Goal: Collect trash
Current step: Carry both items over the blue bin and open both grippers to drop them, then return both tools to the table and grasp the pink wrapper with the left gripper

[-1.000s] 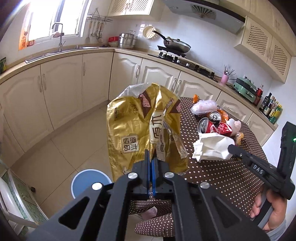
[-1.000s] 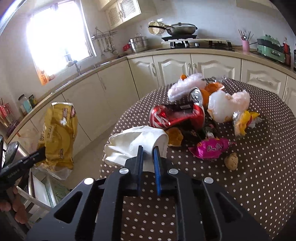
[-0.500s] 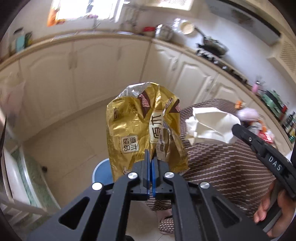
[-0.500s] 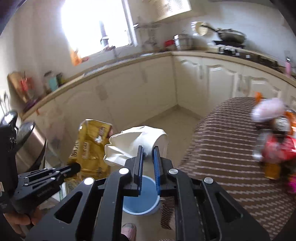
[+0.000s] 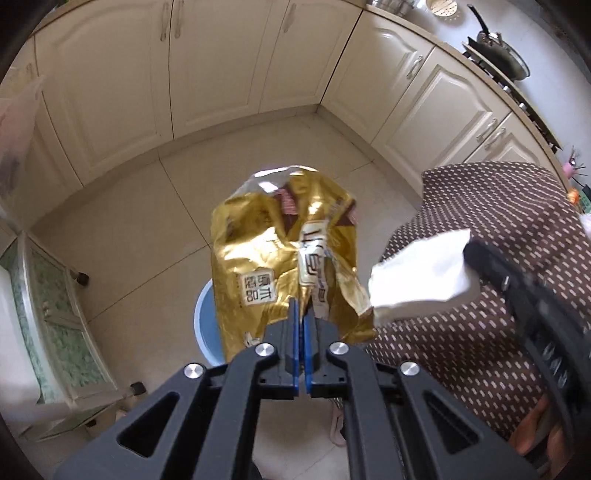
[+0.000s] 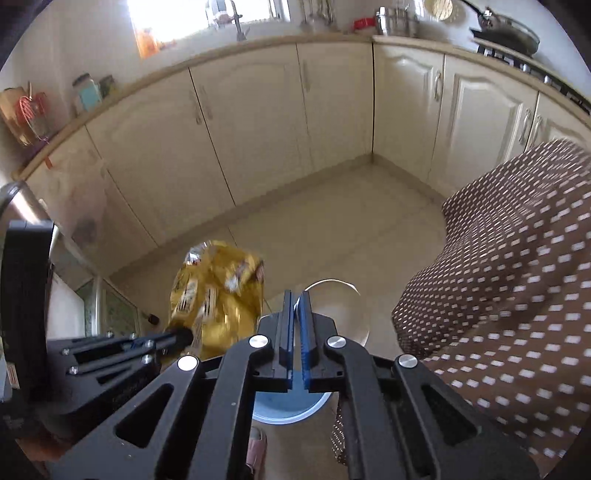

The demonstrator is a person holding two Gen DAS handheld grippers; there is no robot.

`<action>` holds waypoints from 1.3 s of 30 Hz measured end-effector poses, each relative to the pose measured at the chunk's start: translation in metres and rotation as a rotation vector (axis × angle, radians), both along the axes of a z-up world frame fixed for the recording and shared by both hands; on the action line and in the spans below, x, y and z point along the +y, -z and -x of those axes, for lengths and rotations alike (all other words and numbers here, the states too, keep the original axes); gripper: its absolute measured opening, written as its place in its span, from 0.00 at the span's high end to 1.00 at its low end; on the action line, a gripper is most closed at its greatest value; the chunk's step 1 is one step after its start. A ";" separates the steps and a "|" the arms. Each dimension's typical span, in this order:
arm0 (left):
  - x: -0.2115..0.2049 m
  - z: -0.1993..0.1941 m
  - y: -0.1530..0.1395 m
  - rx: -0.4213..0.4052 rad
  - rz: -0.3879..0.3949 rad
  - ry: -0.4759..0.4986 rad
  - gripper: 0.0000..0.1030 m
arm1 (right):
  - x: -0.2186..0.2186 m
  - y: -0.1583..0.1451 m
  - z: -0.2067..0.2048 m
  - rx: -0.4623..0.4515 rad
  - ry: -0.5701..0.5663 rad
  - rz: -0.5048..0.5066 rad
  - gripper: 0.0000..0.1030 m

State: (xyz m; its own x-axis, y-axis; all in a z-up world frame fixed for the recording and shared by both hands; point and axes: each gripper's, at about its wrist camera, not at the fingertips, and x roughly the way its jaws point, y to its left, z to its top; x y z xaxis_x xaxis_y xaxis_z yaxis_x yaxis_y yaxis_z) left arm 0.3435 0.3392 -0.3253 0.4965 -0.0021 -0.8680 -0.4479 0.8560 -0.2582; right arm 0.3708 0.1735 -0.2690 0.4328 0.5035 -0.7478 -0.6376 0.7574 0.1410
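Left fingers (image 5: 303, 317) pinch crumpled gold foil snack bag (image 5: 284, 258); right fingers (image 6: 295, 306) pinch white crumpled paper (image 5: 421, 280), both held over round blue floor bin (image 6: 288, 408), likely for dropping.

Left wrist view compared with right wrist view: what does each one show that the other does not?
Only the left wrist view shows the white crumpled paper held out by the right tongs. Only the right wrist view shows the window and counter jars. Both show the gold snack bag in the left tongs, the blue bin and the dotted tablecloth.
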 end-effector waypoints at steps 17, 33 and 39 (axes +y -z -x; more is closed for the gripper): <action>0.033 -0.005 0.047 0.080 -0.001 -0.050 0.48 | 0.049 0.058 -0.019 0.131 -0.030 0.047 0.98; 0.016 0.028 -0.047 -0.073 -0.063 -0.080 0.47 | 0.031 -0.029 0.005 0.006 -0.008 -0.042 0.74; -0.039 0.050 -0.129 -0.240 -0.115 -0.003 0.46 | -0.033 -0.114 0.041 -0.180 0.056 -0.089 0.58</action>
